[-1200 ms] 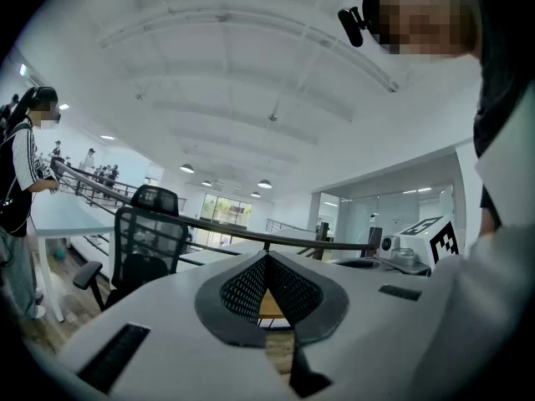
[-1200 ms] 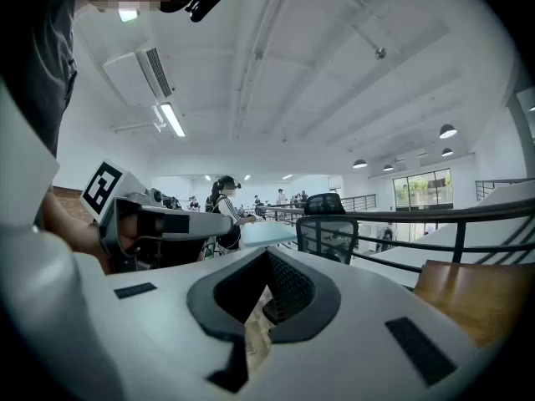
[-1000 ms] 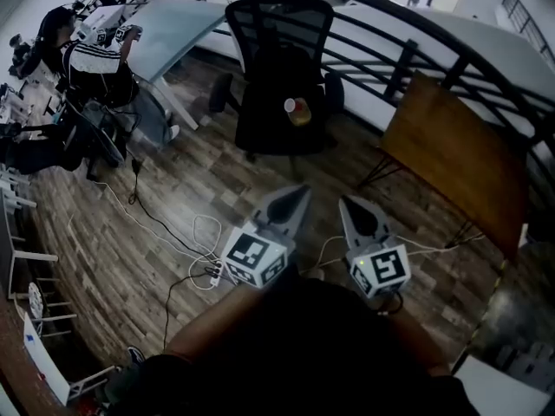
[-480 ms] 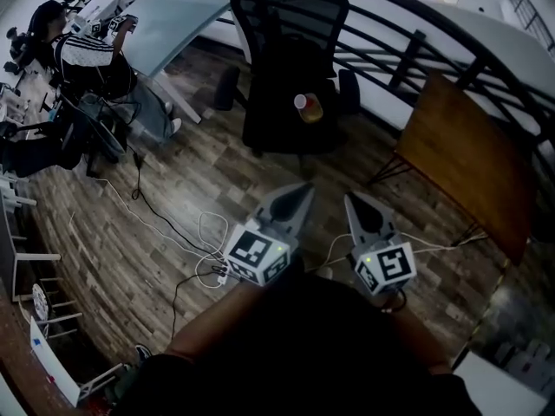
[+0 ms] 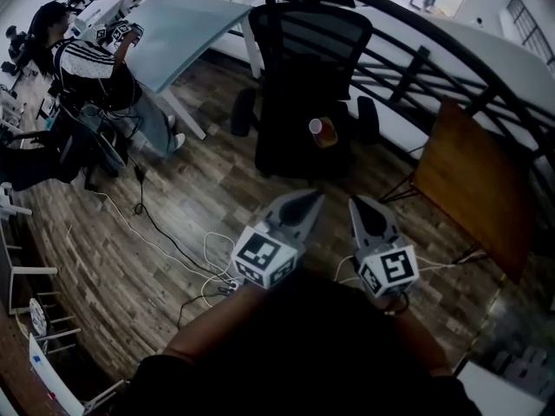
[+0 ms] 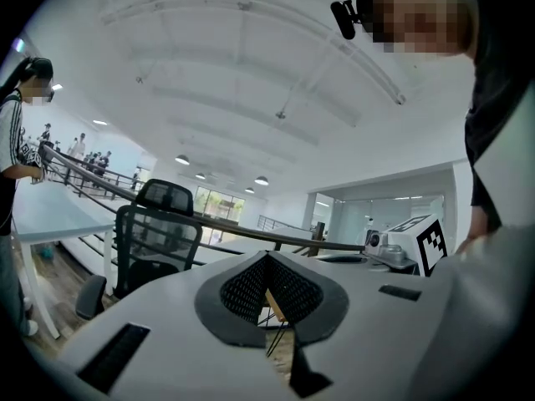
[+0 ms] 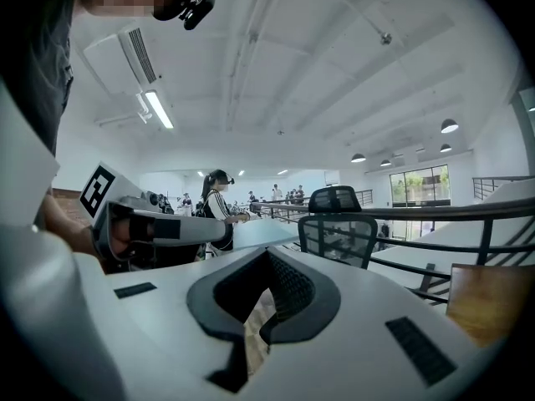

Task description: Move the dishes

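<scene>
Above the wood floor (image 5: pixel 130 258) | left gripper (image 5: pixel 308 201) jaws pressed together, empty | right gripper (image 5: pixel 359 206) likewise | handles hidden behind marker cubes (image 5: pixel 264 260)

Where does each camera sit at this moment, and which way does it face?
Head view: on the person's head, looking steeply down at the floor; the left gripper, right gripper and the person's arms show.
Left gripper view: on the left gripper, looking out along its shut jaws across the room; the person's torso and the right gripper show at right.
Right gripper view: on the right gripper, looking along its shut jaws; the left gripper shows at left.
Shared: all three see the office chair; head and right gripper views both show the wooden table.
</scene>
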`<state>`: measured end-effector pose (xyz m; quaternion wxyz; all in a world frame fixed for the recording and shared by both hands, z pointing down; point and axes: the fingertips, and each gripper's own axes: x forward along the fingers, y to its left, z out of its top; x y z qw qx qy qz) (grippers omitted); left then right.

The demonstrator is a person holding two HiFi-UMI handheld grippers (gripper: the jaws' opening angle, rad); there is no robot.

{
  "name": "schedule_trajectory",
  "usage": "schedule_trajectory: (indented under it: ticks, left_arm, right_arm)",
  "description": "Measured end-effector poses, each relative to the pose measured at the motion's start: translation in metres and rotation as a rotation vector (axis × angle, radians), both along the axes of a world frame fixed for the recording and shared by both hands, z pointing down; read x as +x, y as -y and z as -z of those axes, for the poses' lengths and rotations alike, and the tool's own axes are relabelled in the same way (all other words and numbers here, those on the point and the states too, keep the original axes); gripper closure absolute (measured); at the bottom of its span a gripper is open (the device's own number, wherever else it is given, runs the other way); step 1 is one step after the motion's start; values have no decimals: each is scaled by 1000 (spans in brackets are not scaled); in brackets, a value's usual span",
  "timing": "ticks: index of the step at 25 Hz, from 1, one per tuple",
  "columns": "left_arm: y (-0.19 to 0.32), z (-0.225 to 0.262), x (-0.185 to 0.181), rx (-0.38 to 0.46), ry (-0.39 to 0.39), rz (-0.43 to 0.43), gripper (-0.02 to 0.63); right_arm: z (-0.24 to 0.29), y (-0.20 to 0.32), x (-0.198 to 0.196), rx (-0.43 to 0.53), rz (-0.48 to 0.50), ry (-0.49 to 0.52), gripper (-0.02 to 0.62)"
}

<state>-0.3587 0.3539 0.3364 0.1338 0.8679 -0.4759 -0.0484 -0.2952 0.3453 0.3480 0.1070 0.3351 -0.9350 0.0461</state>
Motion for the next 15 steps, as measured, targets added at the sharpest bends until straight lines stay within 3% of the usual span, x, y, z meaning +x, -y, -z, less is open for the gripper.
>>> schedule_trajectory:
  ticks: [9,15]
  left_arm:
    - [27,-7,-56,-7,-11,-30,617]
    - [50,-12,-78,-21,-8,-7,617]
  right_arm:
    - [-7,31,-61,-9,-18,-3,595]
    - [-12,55,-87,-17,26,-14,595]
